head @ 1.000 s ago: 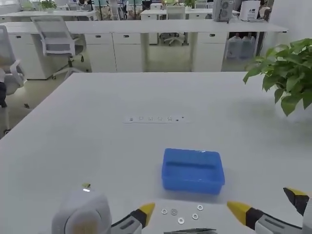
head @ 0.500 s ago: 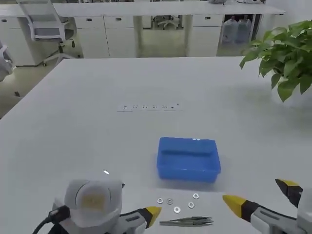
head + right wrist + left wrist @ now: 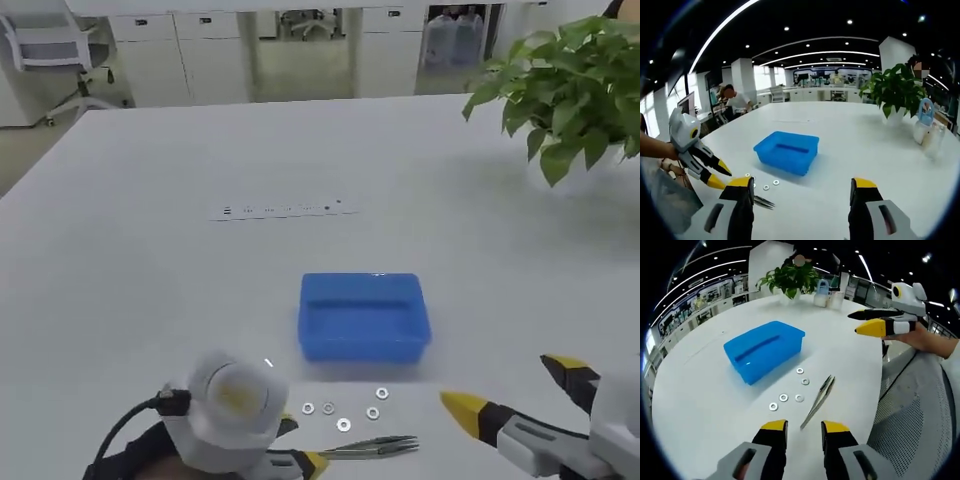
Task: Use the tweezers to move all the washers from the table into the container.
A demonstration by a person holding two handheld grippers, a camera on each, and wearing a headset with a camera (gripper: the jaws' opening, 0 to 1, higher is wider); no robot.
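Because the tweezers (image 3: pixel 817 402) lie untouched beside the washers (image 3: pixel 784 397) near the container (image 3: pixel 772 360), the left gripper (image 3: pixel 804 426) lines up on them, jaws parted, right gripper (image 3: pixel 802 184) gaping empty.

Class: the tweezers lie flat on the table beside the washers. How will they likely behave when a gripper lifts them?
The tweezers look thin and metallic, so probably light but slippery. Lying flat on the smooth table, they may skid rather than lift. Their two slim arms would likely flex together if squeezed.
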